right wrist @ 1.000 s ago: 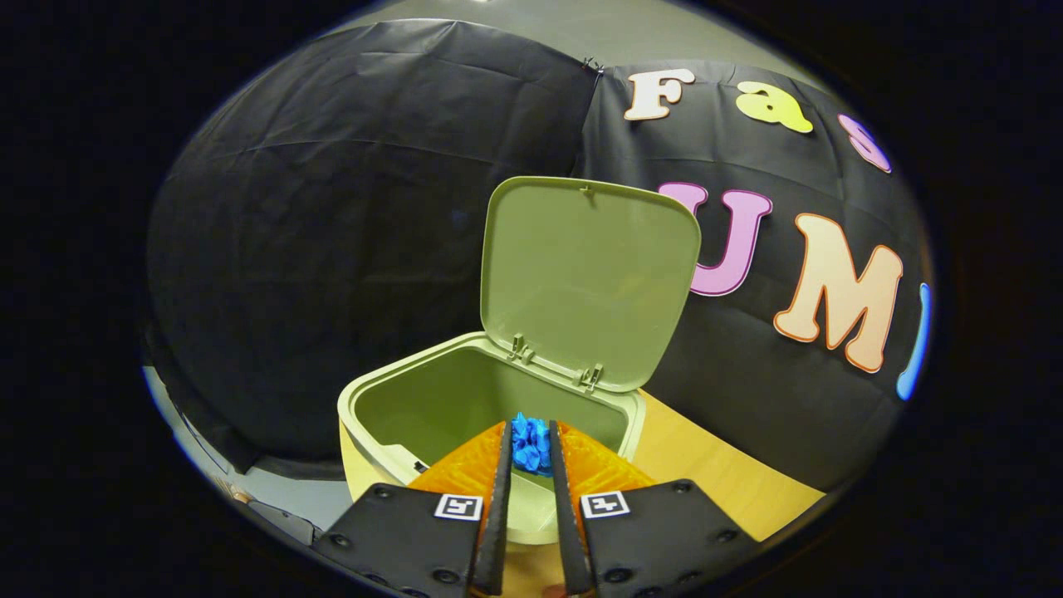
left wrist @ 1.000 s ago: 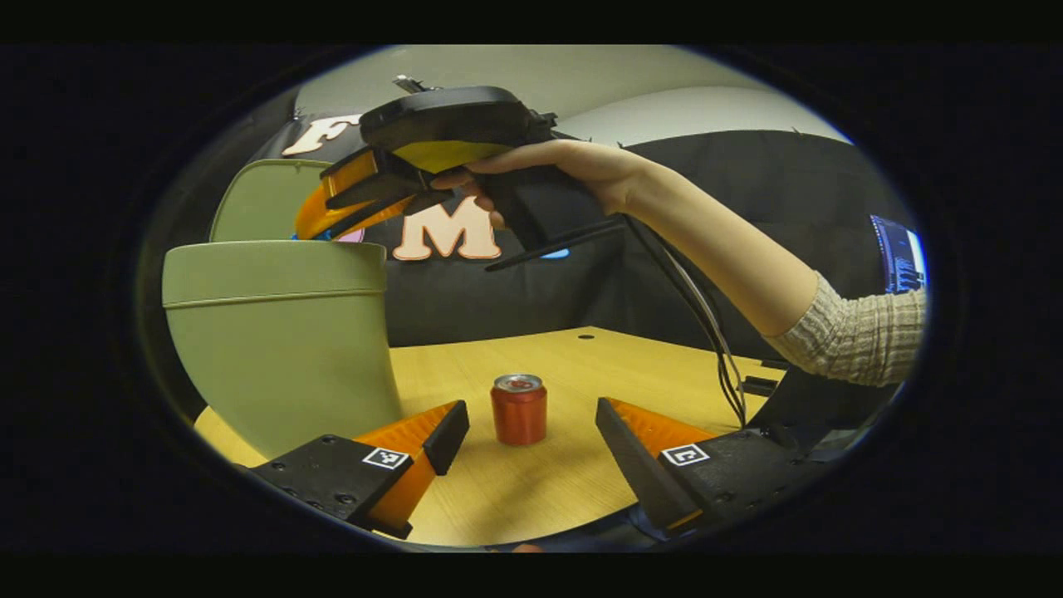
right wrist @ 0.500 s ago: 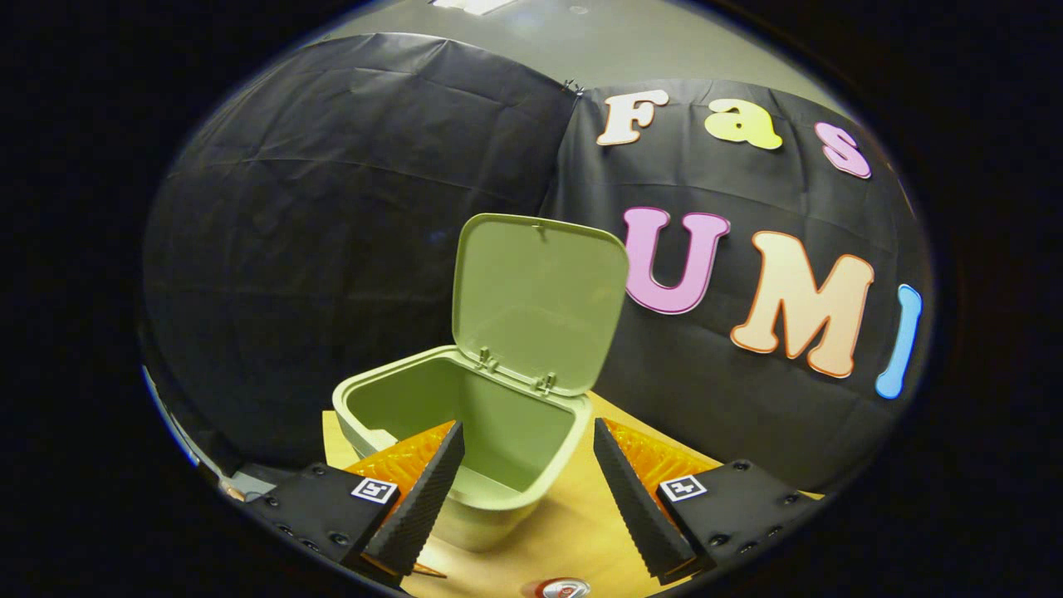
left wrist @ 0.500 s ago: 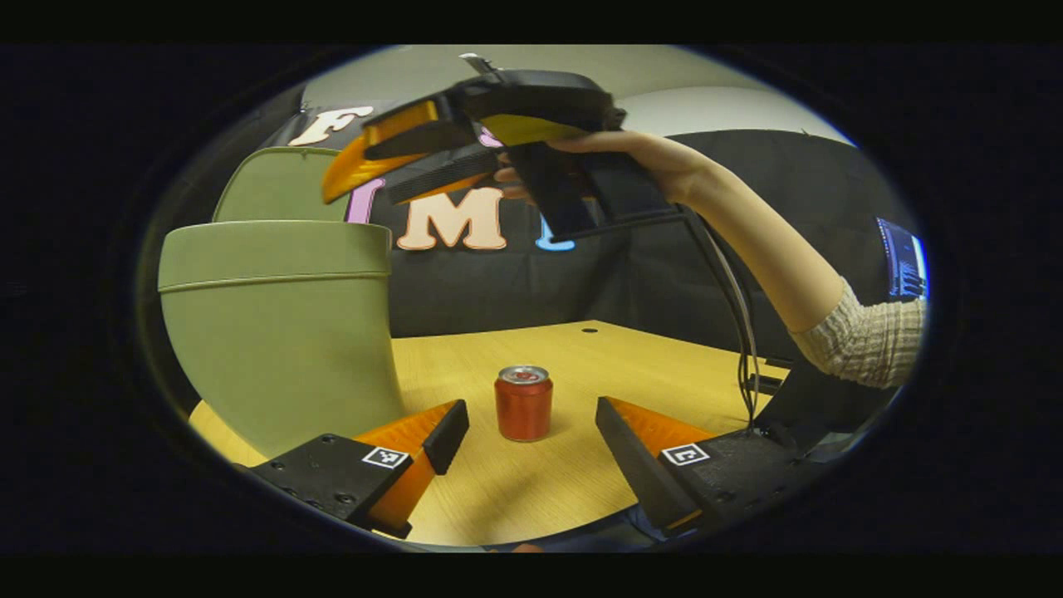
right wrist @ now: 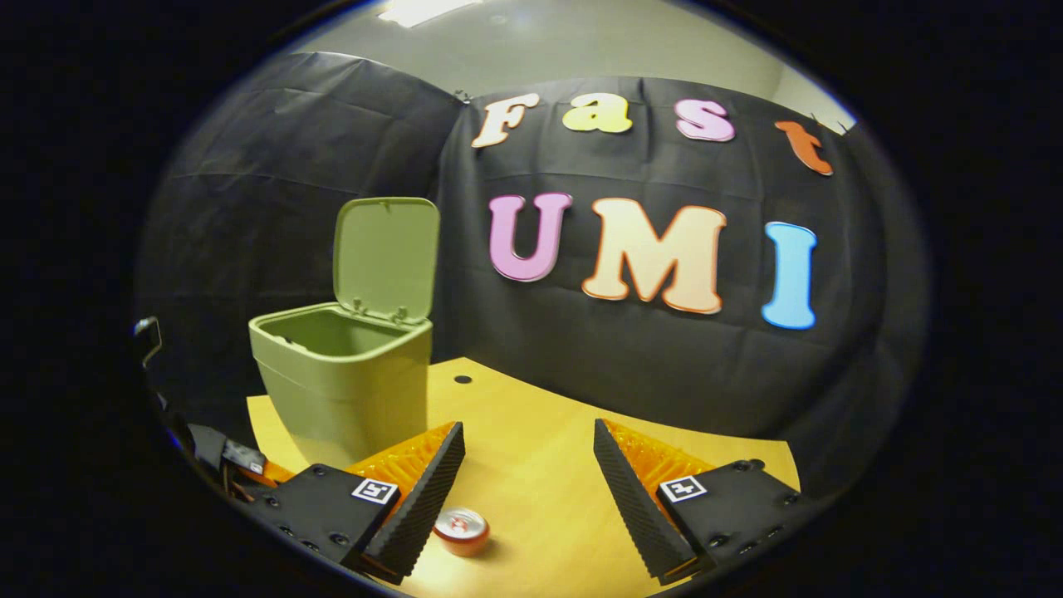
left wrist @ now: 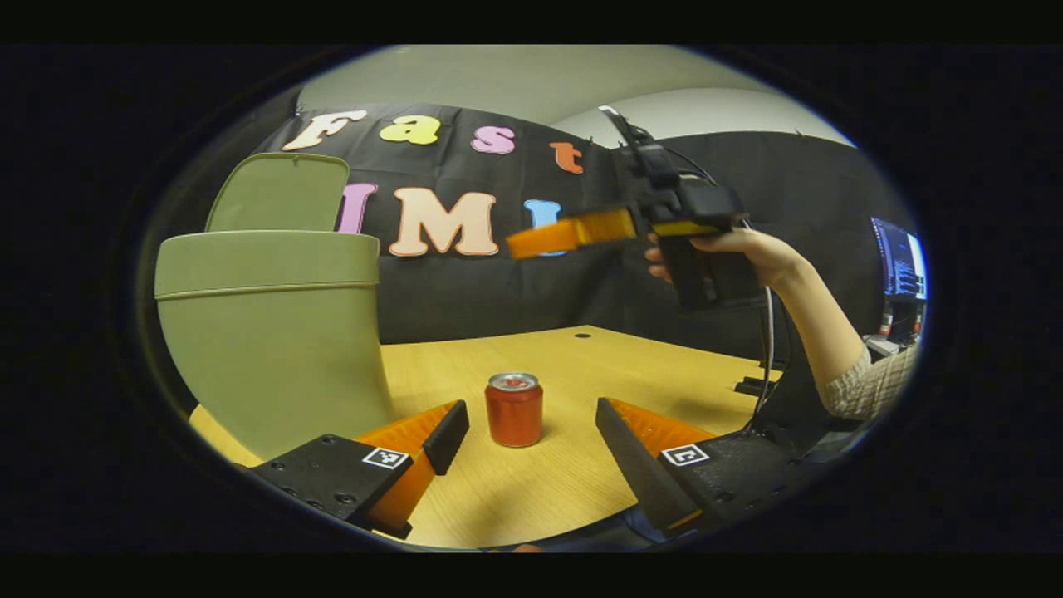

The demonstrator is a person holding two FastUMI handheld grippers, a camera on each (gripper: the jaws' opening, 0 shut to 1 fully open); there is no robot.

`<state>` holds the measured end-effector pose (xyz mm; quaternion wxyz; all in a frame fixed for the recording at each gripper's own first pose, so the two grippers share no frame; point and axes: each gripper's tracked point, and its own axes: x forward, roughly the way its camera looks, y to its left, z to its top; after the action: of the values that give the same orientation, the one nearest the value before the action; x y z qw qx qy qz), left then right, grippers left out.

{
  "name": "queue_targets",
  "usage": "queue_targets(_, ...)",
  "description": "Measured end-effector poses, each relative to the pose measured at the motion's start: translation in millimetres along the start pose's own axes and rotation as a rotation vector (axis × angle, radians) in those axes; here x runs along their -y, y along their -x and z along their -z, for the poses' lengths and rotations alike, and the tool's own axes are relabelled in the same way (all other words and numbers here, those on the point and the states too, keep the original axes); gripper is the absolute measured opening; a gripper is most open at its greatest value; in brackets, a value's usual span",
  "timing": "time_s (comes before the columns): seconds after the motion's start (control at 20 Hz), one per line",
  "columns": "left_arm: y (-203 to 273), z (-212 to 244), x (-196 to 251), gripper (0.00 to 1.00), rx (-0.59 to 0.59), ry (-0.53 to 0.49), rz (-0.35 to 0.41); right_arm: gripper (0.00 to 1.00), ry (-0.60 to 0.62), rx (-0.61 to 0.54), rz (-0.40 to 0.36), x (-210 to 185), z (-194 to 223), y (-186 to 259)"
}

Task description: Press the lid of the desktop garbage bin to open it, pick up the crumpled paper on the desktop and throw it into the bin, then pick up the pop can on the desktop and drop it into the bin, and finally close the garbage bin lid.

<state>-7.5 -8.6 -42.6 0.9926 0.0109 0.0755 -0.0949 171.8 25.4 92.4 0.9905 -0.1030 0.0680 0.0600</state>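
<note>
Overhead ceiling light (right wrist: 423,10), wooden desktop (left wrist: 581,482), black cloth wall (right wrist: 274,208)

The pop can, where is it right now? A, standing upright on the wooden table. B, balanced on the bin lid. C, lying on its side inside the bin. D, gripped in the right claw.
A: the pop can stands upright on the wooden table, apart from the green bin, between the open left claw fingers but untouched.
</note>
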Motion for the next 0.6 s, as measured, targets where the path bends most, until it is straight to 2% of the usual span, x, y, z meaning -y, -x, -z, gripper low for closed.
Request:
queue_targets(0.1,-6,2,-1,0.94,-0.012,-0.014,-0.001,0.98,-0.029,-0.026,0.025,19,32,9)
queue_targets(0.2,-14,4,-5,0.97,-0.031,-0.028,-0.016,0.98,-0.043,-0.055,0.038,31,65,17)
queue_targets(0.25,-20,5,-9,0.92,-0.040,-0.035,-0.027,0.98,-0.046,-0.066,0.045,36,80,20)
queue_targets(0.3,-26,7,-12,0.94,-0.049,-0.038,-0.034,0.98,-0.045,-0.075,0.054,39,92,22)
queue_targets(0.4,-39,12,-17,0.94,-0.069,-0.031,-0.047,0.98,-0.039,-0.083,0.071,43,110,25)
queue_targets(0.6,-65,25,-20,0.95,-0.116,-0.017,-0.058,0.99,-0.030,-0.094,0.052,40,134,34)
